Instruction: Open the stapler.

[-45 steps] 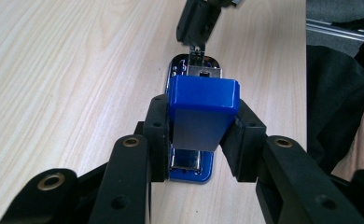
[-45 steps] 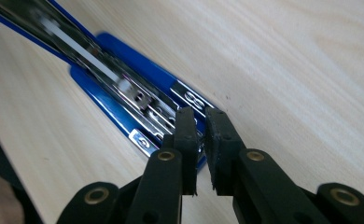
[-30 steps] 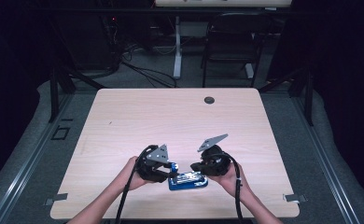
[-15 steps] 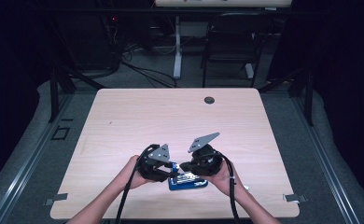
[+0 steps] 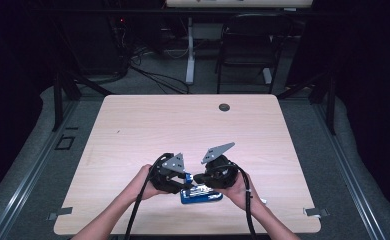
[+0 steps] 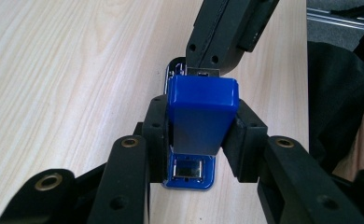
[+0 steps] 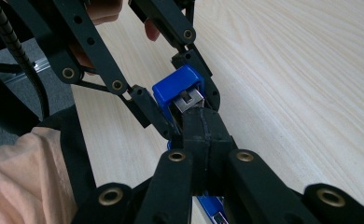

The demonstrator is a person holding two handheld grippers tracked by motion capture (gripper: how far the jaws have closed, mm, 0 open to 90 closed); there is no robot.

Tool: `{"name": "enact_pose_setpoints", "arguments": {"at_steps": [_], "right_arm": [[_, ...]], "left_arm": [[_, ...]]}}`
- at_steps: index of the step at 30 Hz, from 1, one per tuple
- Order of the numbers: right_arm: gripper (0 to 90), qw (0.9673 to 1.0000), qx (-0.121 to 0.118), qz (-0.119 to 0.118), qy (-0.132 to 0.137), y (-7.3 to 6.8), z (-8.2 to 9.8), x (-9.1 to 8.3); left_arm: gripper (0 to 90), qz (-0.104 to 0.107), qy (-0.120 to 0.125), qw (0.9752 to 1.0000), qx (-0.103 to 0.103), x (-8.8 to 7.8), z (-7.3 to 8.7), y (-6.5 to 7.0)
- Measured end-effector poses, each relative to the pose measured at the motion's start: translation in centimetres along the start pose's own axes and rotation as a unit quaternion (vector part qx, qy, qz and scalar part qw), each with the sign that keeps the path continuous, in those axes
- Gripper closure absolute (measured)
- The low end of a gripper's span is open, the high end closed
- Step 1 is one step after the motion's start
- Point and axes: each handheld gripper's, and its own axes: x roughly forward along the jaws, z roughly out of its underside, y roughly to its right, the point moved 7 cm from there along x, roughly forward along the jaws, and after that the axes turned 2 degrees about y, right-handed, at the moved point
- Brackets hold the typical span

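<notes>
A: High view?
B: Blue stapler point(image 5: 201, 195) near table point(image 5: 133, 130) front edge, long axis left-right, between both grippers.
A: Left gripper view?
B: Left gripper point(image 6: 201, 128) clamps raised stapler arm.
A: Right gripper view?
B: Right gripper point(image 7: 202, 135) jaws closed together, at arm's metal end.

A lab or recording room: 1 bare wooden bench point(image 5: 133, 125) stands on grey carpet, with loose cables point(image 5: 153, 75) across the floor, a black chair point(image 5: 245, 45), metal stand legs and dark surroundings.
</notes>
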Motion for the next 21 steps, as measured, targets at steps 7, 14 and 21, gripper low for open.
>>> {"name": "enact_pose_setpoints", "arguments": {"at_steps": [7,14,21], "right_arm": [[90.0,1.0,-0.003,-0.001,-0.001,-0.1,0.0,0.1],[90.0,1.0,-0.002,-0.006,0.003,0.0,0.0,-0.3],[90.0,0.9986,0.014,0.029,-0.042,2.4,1.9,-0.5]], "left_arm": [[62.5,-0.006,-0.003,1.0,0.006,0.9,-0.7,0.1],[65.1,-0.002,-0.007,0.9999,0.011,1.1,-0.6,0.2],[65.3,0.0,-0.001,1.0,0.009,0.7,-0.2,0.1]]}}
